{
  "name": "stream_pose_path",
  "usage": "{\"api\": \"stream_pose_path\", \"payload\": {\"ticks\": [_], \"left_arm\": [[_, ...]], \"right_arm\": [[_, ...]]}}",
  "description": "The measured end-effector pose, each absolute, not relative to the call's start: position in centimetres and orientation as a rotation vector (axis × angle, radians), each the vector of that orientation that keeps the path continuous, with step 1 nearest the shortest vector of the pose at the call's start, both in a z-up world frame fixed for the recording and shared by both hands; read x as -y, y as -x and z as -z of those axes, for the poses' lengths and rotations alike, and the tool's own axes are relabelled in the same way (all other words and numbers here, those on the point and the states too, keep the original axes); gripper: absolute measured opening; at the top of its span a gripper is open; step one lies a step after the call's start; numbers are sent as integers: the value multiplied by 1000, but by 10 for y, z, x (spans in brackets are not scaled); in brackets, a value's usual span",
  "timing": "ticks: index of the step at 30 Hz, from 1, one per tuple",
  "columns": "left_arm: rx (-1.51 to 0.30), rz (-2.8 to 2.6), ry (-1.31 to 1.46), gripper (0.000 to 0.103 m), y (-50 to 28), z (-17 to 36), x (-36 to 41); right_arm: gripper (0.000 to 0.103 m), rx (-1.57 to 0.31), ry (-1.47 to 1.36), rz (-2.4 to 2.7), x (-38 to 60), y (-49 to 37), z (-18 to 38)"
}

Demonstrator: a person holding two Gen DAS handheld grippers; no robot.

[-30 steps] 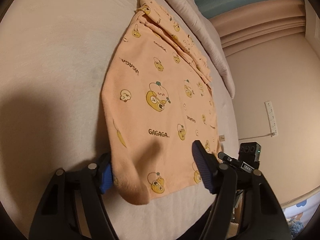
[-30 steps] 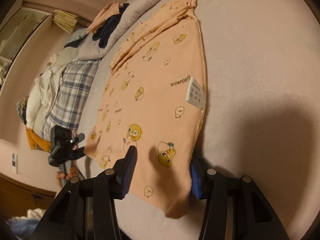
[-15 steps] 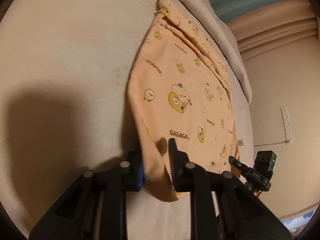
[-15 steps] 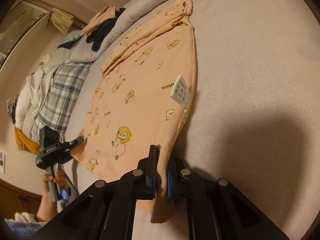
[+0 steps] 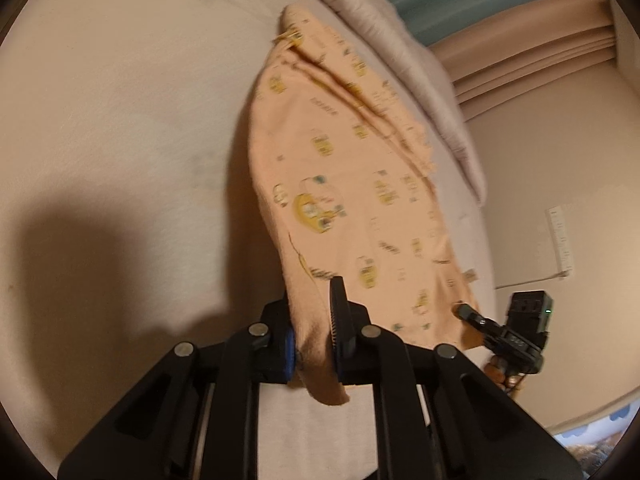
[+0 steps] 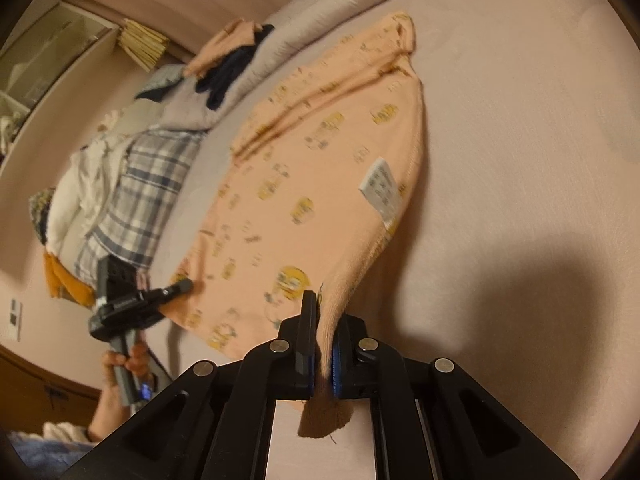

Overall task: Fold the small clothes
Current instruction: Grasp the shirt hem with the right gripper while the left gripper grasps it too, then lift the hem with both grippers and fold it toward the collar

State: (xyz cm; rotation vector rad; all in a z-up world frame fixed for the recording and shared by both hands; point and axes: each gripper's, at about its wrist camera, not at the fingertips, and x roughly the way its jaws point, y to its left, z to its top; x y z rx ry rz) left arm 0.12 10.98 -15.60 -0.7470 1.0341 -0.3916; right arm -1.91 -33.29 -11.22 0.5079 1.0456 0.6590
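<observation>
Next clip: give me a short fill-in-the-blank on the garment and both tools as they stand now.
1. The left tool is shut on a corner of the ____ garment.
2. The white care label shows in the ____ wrist view.
3. The right tool is ____ on the garment's other near corner.
4. The garment lies on a pale ____.

Missing words: orange; right; shut; bed

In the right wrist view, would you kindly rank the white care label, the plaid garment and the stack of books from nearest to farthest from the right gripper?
1. White care label: on the orange garment, just beyond the right gripper.
2. Plaid garment: left, mid-bed.
3. Stack of books: far upper left.
</observation>
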Motion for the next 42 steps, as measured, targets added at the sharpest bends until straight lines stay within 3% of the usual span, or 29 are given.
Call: {"api": "stream_pose_path", "payload": {"ticks": [23, 42], "left_arm": [[-834, 581, 941, 8, -26, 123, -122], [-745, 632, 984, 8, -127, 88, -128]], "right_arm": [[8, -931, -599, -748, 331, -10, 84], [8, -779, -629, -716, 349, -78, 49]]}}
